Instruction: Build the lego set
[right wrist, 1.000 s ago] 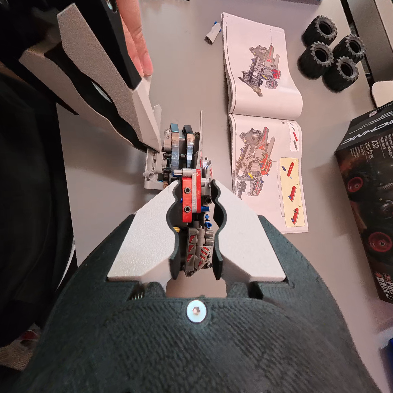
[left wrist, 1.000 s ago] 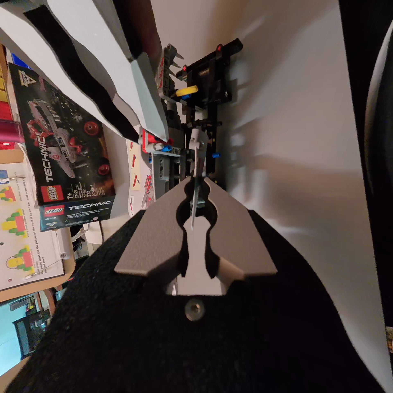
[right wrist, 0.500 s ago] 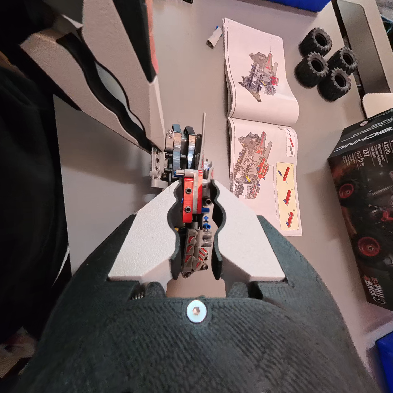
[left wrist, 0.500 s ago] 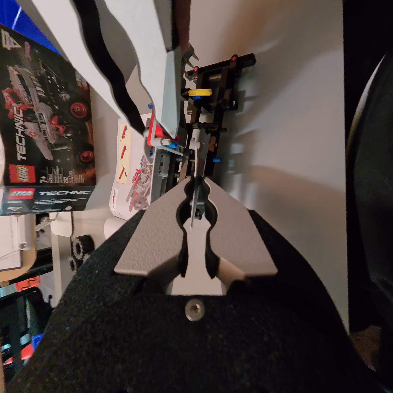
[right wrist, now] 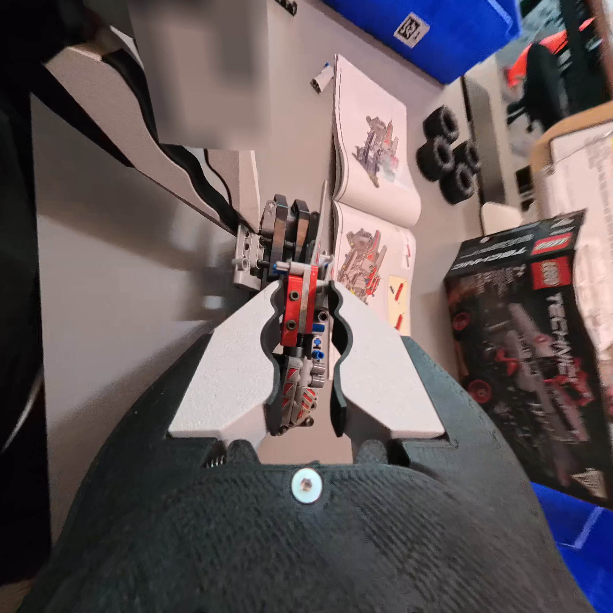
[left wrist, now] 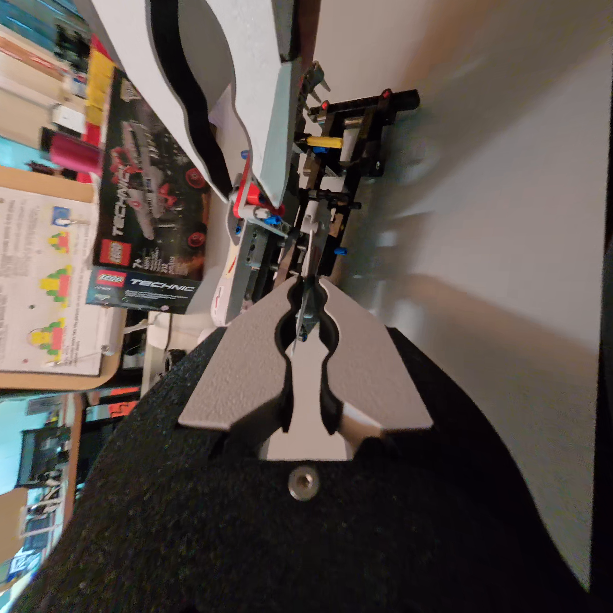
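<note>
The part-built lego model (left wrist: 351,159) has a black frame, grey beams, a yellow pin and red parts, and is held off the grey table between both grippers. My left gripper (left wrist: 306,285) is shut on its near end, with a thin pale panel edge-on between the jaws. My right gripper (right wrist: 303,288) is shut on the model's red beam (right wrist: 297,305), with the grey and red striped end lying between its fingers. The right gripper also shows in the left wrist view (left wrist: 262,185). The left gripper shows in the right wrist view (right wrist: 243,229), meeting the model's grey beam from the upper left.
An open instruction booklet (right wrist: 371,139) lies on the table beyond the model. Several black tyres (right wrist: 444,159) sit past it. The set's box (right wrist: 530,331) stands at the right, also seen in the left wrist view (left wrist: 149,215). A small white piece (right wrist: 321,78) and blue bins (right wrist: 431,33) lie farther off.
Both grippers keep their hold on the model. They have swung with it, so the box, tyres and blue bins sit differently in each view. The views are blurred by motion.
</note>
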A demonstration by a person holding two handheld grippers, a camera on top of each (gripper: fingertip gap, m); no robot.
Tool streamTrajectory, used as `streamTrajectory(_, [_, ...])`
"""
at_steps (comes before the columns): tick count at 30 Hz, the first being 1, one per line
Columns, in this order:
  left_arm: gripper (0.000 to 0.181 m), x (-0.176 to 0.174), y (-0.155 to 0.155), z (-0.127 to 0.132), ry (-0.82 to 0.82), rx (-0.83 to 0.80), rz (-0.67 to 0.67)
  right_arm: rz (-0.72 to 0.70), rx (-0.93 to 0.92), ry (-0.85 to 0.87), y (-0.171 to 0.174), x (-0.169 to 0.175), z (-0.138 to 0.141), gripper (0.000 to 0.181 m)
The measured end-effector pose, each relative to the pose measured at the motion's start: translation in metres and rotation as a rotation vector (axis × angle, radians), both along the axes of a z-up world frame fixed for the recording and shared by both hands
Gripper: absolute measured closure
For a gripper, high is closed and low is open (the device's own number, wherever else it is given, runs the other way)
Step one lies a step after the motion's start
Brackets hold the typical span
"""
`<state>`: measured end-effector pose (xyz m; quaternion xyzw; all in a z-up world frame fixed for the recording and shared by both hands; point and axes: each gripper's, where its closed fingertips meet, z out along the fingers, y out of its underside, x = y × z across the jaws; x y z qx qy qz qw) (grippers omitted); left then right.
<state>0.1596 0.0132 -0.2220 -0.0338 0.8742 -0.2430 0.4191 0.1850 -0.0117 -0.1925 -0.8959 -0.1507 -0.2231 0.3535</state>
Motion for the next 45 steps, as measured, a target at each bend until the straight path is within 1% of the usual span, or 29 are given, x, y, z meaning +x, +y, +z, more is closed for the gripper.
streamTrajectory(1, [0.177,-0.003,0.002,-0.002,-0.031,-0.012,0.010,0.016,0.002,-0.057,0.002,-0.005,0.001,0.157])
streamTrajectory(5, [0.178,-0.015,0.012,-0.012,-0.102,-0.036,0.052,0.044,0.025,-0.314,0.014,-0.027,-0.001,0.157])
streamTrajectory(8, [0.177,-0.026,0.015,-0.032,-0.071,0.014,0.041,0.017,0.069,-0.452,0.016,-0.041,-0.004,0.158])
streamTrajectory(10, [0.177,-0.034,0.015,-0.046,-0.034,0.065,0.024,0.023,0.073,-0.559,0.018,-0.051,-0.007,0.158])
streamTrajectory(12, [0.177,-0.038,0.015,-0.050,-0.047,0.091,0.030,0.032,0.061,-0.664,0.019,-0.059,-0.012,0.158])
streamTrajectory(15, [0.176,-0.042,0.013,-0.052,-0.057,0.100,0.032,0.039,0.079,-0.742,0.021,-0.069,-0.020,0.158])
streamTrajectory(17, [0.176,-0.043,0.014,-0.053,-0.038,0.069,0.055,0.039,0.085,-0.782,0.020,-0.071,-0.023,0.159])
streamTrajectory(19, [0.176,-0.045,0.016,-0.053,0.011,0.021,0.071,0.025,0.073,-0.801,0.018,-0.071,-0.026,0.159])
streamTrajectory(20, [0.171,-0.048,0.017,-0.052,0.041,-0.003,0.069,0.014,0.069,-0.797,0.017,-0.071,-0.026,0.159])
streamTrajectory(21, [0.162,-0.051,0.017,-0.049,0.071,-0.035,0.062,0.001,0.069,-0.791,0.016,-0.071,-0.026,0.158])
streamTrajectory(22, [0.156,-0.054,0.018,-0.044,0.108,-0.079,0.054,-0.007,0.072,-0.785,0.015,-0.072,-0.025,0.158])
streamTrajectory(24, [0.135,-0.060,0.020,-0.036,0.202,-0.160,0.033,-0.022,0.082,-0.775,0.014,-0.072,-0.025,0.158])
streamTrajectory(26, [0.130,-0.067,0.020,-0.032,0.321,-0.221,0.000,-0.026,0.105,-0.759,0.016,-0.072,-0.024,0.158])
streamTrajectory(27, [0.132,-0.069,0.018,-0.027,0.369,-0.254,-0.034,-0.027,0.119,-0.746,0.017,-0.071,-0.023,0.158])
streamTrajectory(30, [0.139,-0.056,0.018,0.000,0.376,-0.340,-0.076,-0.025,0.137,-0.727,0.020,-0.069,-0.021,0.158])
streamTrajectory(31, [0.141,-0.048,0.019,0.008,0.365,-0.342,-0.087,-0.022,0.140,-0.722,0.021,-0.070,-0.021,0.158])
streamTrajectory(33, [0.136,-0.033,0.023,0.017,0.348,-0.298,-0.102,-0.019,0.143,-0.722,0.022,-0.070,-0.021,0.158])
streamTrajectory(34, [0.136,-0.031,0.023,0.018,0.369,-0.265,-0.129,-0.016,0.141,-0.725,0.022,-0.071,-0.022,0.158])
streamTrajectory(35, [0.135,-0.035,0.022,0.015,0.431,-0.225,-0.170,-0.012,0.142,-0.726,0.022,-0.072,-0.023,0.158])
streamTrajectory(37, [0.140,-0.039,0.021,0.003,0.581,-0.146,-0.203,-0.012,0.144,-0.722,0.021,-0.075,-0.023,0.158])
streamTrajectory(40, [0.146,-0.035,0.019,-0.012,0.732,-0.084,-0.184,-0.009,0.142,-0.728,0.020,-0.077,-0.024,0.158])
streamTrajectory(42, [0.146,-0.037,0.013,-0.015,0.832,-0.085,-0.167,-0.009,0.140,-0.731,0.018,-0.078,-0.025,0.158])
streamTrajectory(43, [0.149,-0.036,0.012,-0.015,0.865,-0.083,-0.148,-0.011,0.134,-0.735,0.017,-0.079,-0.026,0.158])
streamTrajectory(45, [0.150,-0.037,0.010,-0.015,0.906,-0.070,-0.139,-0.024,0.132,-0.727,0.015,-0.079,-0.026,0.158])
